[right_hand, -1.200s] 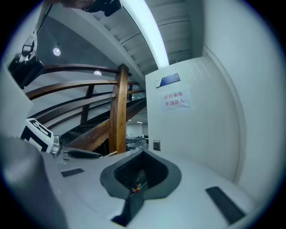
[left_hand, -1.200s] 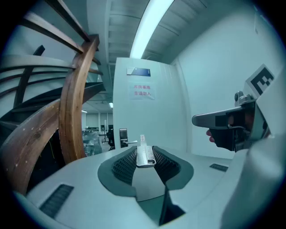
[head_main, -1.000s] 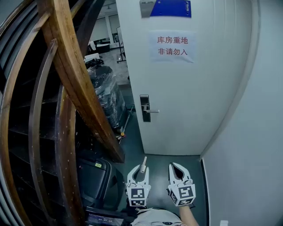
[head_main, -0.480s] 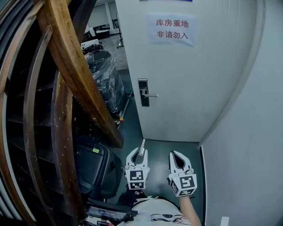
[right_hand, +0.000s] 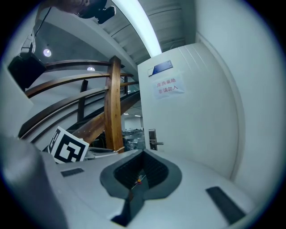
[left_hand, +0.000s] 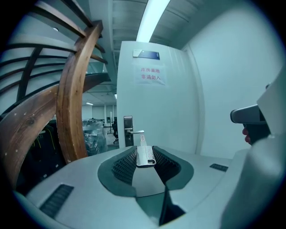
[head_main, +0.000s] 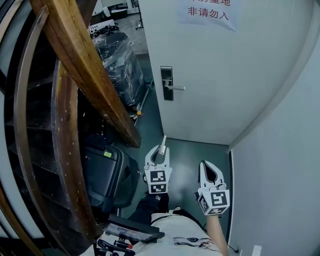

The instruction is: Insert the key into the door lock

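A person stood before a white door (head_main: pixel 220 75) with a two-jaw gripper in each hand. The left gripper (head_main: pixel 160 152) was clamped on a silver key (head_main: pixel 162 145). The key's flat head sat pinched between the ribbed pads, and its blade stuck out past the jaw tips, pointing forward at the door. In the left gripper view, the key (left_hand: pixel 145 156) rose from the closed jaws of the left gripper (left_hand: pixel 145 151), and the door lock (left_hand: pixel 128 129) showed just beyond and slightly left of the blade's tip, well apart from it.

The door lock (head_main: pixel 167 82), a dark upright plate with a lever handle pointing right, stood ahead of both tools near the door's left edge. The right gripper (head_main: pixel 208 171) was held just right of the left one and a little farther back. Its jaws were pressed together with nothing between them, as the right gripper view confirmed (right_hand: pixel 143 162).

A paper notice (head_main: pixel 207 11) with red characters hung on the door above the lock. A curved wooden stair beam (head_main: pixel 85 70) swept past on the left gripper's left, with a black suitcase (head_main: pixel 107 175) beneath it. A pallet wrapped in black film (head_main: pixel 120 62) stood beyond the beam.
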Demonstrator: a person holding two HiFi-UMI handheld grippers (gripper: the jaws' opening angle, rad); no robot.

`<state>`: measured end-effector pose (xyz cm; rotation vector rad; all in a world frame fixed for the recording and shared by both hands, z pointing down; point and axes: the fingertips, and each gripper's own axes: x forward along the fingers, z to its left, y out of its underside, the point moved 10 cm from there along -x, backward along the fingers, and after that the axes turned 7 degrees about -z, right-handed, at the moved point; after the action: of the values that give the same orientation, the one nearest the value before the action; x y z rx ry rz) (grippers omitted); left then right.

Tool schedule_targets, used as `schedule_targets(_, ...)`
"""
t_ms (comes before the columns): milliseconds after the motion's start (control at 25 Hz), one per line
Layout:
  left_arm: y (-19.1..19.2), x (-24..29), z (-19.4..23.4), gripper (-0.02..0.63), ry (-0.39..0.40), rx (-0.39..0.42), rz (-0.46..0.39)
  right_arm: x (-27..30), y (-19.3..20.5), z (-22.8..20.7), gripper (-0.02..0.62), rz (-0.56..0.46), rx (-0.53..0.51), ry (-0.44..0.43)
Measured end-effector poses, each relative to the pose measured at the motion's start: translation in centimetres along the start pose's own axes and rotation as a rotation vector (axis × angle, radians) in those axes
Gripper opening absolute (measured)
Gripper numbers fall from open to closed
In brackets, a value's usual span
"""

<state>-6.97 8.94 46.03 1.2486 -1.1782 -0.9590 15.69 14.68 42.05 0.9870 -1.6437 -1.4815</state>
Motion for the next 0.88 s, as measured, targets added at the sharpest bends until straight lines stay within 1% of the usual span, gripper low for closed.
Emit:
schedule_targets(200, 0.7, 7.0, 3.0, 0.117, 0.019, 0.001, 0.008, 5.6, 0.6, -1.2, 0.006, 0.02, -0.013, 0.034)
schedule_targets(480, 1.9, 17.6, 7.0, 0.117, 0.075, 0.003, 0.055, 15.0, 0.8, -1.9, 0.006, 0.063, -0.036, 0.062)
schedule_targets(600, 3.2, 21.7, 8.4, 0.117, 0.083, 0.008, 0.072, 18.4, 1.8, -2.2, 0.006, 0.085, -0.045, 0.049)
schedule_targets(720, 4.9, 25.0, 9.3, 0.117, 0.075, 0.0, 0.092, 20.5, 3.0, -2.9, 0.006, 0.089, -0.054, 0.04)
schedule_targets(880, 7.6, 29.8, 9.7, 0.117, 0.061, -0.01, 0.067, 22.4, 6.1, -4.9, 0.006, 0.067, -0.071, 0.044)
